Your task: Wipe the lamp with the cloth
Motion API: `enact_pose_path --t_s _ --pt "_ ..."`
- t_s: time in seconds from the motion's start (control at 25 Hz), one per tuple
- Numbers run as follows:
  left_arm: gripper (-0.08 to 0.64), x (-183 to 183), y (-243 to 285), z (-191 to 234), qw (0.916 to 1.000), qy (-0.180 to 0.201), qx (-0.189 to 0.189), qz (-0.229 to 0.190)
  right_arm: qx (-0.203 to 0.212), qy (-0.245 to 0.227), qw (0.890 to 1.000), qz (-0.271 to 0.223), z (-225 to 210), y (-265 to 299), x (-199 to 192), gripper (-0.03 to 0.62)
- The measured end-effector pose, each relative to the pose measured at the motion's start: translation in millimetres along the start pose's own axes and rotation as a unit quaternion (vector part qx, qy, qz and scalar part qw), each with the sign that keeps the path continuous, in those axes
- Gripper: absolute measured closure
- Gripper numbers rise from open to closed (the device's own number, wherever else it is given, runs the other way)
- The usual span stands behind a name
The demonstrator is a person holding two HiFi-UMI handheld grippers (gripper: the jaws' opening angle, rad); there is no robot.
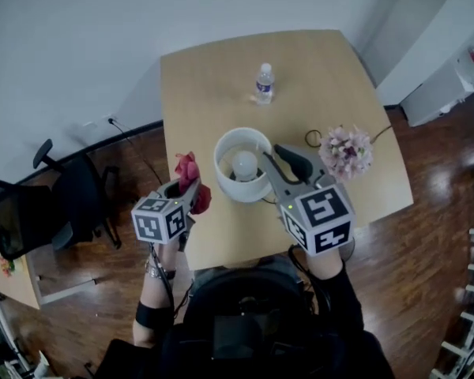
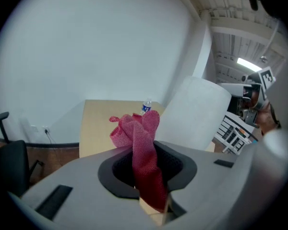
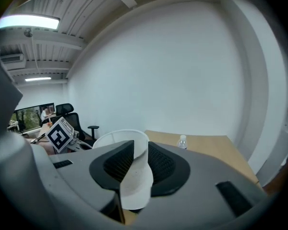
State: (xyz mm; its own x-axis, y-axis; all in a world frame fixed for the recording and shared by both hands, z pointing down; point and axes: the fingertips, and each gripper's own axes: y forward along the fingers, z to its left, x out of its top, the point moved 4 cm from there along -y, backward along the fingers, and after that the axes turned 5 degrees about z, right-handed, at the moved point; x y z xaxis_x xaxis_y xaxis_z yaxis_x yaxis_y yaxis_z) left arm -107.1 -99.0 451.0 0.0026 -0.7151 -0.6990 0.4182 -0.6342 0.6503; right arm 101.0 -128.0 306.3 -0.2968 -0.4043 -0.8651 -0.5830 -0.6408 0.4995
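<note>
A white lamp shade with a bulb inside stands near the front of the wooden table. My right gripper straddles the shade's right rim, one finger inside and one outside. In the right gripper view the shade wall fills the gap between the pads of that gripper, which is shut on it. My left gripper is just left of the shade, shut on a red cloth. The cloth sticks up out of the jaws, with the shade close on the right.
A small water bottle stands at the table's far middle. A bunch of pink flowers lies right of the lamp, beside a dark cable loop. A black office chair stands on the floor to the left.
</note>
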Motion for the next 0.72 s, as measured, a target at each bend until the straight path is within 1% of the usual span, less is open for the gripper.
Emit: enact_pose_path --t_s 0.12,0.2,0.32,0.4,0.44,0.52,0.6,0.68,0.72 --pt "0.471 1 15 14 0.9973 0.038 -0.056 0.026 -0.068 0.024 0.997 0.004 12 -2 -3 0.495" --pt "0.471 -4 21 22 0.9919 0.067 -0.097 0.048 -0.121 0.05 0.991 0.003 23 -8 -9 0.495" --pt "0.472 -15 23 35 0.9806 0.112 -0.141 0.077 -0.196 0.096 0.976 -0.02 41 -20 -20 0.495" --pt "0.471 -25 27 41 0.9736 0.129 -0.162 0.096 -0.23 0.122 0.965 -0.034 53 -27 -29 0.495" --pt "0.472 -32 28 42 0.9708 0.132 -0.171 0.104 -0.24 0.128 0.962 -0.034 60 -29 -33 0.495" --pt "0.472 -45 28 41 0.9666 0.131 -0.187 0.117 -0.252 0.128 0.959 -0.025 71 -34 -40 0.495" --pt "0.471 -56 29 38 0.9635 0.13 -0.197 0.126 -0.255 0.122 0.959 -0.007 77 -35 -47 0.495" --pt "0.472 -62 29 32 0.9618 0.13 -0.201 0.133 -0.25 0.123 0.96 0.017 78 -31 -58 0.495" --pt "0.472 -63 28 28 0.9614 0.131 -0.201 0.134 -0.248 0.126 0.96 0.021 76 -31 -61 0.494"
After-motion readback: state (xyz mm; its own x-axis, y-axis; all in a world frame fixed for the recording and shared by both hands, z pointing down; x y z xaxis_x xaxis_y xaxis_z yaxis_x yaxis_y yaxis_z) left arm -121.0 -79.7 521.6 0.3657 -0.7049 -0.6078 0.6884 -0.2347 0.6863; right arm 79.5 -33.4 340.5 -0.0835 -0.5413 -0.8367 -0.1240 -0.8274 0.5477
